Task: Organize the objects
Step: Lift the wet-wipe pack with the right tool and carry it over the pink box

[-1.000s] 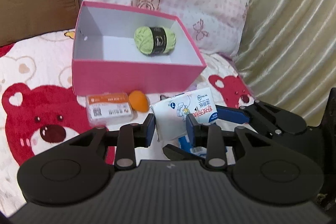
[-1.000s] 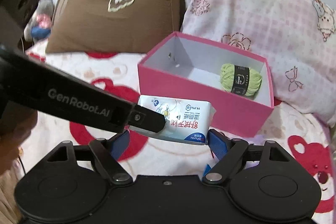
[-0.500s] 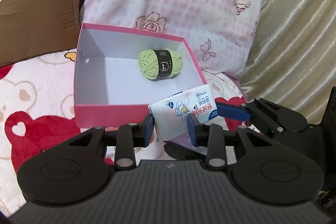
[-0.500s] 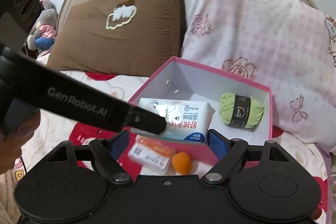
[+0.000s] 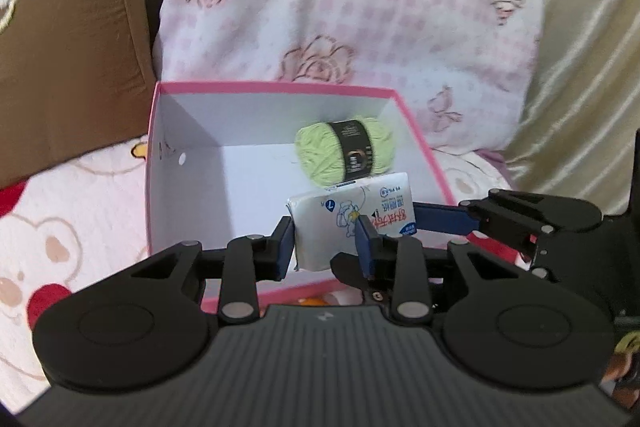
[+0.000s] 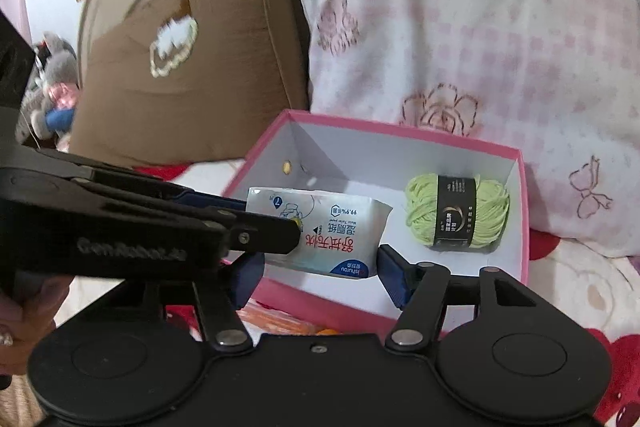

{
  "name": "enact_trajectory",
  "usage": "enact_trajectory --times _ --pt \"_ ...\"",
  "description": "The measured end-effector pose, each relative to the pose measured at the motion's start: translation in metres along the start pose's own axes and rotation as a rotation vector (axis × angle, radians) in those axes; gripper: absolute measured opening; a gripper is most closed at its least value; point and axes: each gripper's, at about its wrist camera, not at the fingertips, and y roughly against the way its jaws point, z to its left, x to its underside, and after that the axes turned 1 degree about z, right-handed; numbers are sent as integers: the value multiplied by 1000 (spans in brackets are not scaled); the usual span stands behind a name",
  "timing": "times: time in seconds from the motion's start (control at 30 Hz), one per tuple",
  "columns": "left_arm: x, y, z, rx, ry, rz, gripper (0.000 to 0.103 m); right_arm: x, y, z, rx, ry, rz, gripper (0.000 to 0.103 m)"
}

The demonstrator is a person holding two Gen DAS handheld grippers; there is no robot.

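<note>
A white wet-wipes pack is held between both grippers above the open pink box. My left gripper is shut on its near end. My right gripper is shut on its long sides, and the pack also shows in the right wrist view. A green yarn ball with a black band lies in the box's far right corner, also seen in the right wrist view. The pink box is white inside.
A brown pillow and a pink checked pillow lean behind the box. A bear-print blanket covers the bed. An orange packet and an orange ball peek out in front of the box. Beige curtain at right.
Both grippers have carried the wipes pack up and forward, from in front of the box to above its inside. The orange packet and ball have slipped below the view.
</note>
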Motion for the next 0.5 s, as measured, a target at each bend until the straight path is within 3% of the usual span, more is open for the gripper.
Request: enact_trajectory --times 0.27,0.5 --pt "-21 -67 41 6 204 113 30 -15 -69 -35 -17 -148 116 67" --pt "-23 -108 45 -73 238 158 30 -21 -113 -54 -25 -213 202 63"
